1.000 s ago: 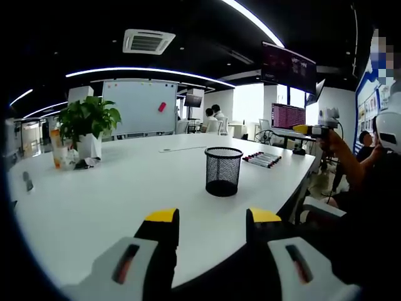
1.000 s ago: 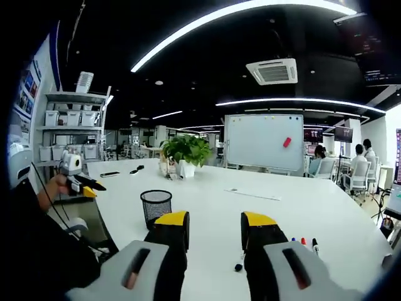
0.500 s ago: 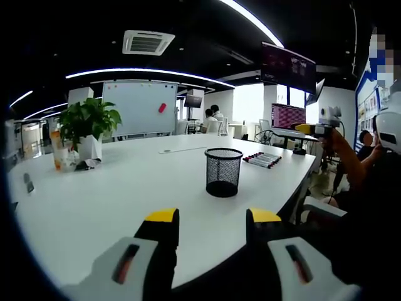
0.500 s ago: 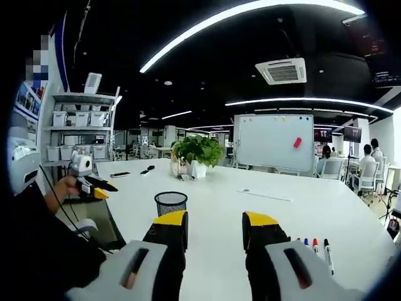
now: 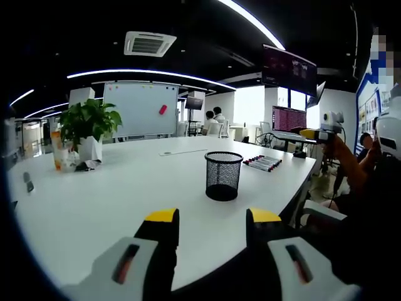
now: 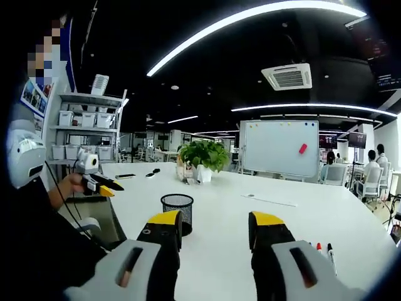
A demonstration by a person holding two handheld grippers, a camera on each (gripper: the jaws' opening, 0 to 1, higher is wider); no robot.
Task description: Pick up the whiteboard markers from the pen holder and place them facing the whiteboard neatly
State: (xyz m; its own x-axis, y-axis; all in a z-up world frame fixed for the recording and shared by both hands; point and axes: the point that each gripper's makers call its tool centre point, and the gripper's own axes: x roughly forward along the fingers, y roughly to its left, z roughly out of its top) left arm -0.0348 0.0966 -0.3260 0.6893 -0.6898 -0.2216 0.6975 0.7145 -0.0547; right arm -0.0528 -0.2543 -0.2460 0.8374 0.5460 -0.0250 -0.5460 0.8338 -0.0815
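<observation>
So: big white table (image 5: 94,200) takes up most of both views. Whiteboard (image 5: 139,108) stands upright at the far end, w/ a small red item stuck on its face; in the right gripper view it's behind the table too (image 6: 281,148). Potted plant (image 5: 89,128) on the table near the board, left side of the left gripper view.

Pen holder (image 5: 223,175): black mesh cup, upright near the table's middle, looks empty through the mesh. Also in right gripper view (image 6: 177,212), just past the left jaw tip.

Markers (image 5: 263,162): row lying flat side by side on the table, beyond the holder, apart from it; dark bodies, some red caps. In right gripper view a few markers (image 6: 324,249) peek out beside the right jaw.

Left gripper (image 5: 212,216): yellow-tipped jaws parted wide, nothing between them, held over the near table edge. Right gripper (image 6: 214,219): same, jaws well apart, gripping nothing.
</observation>
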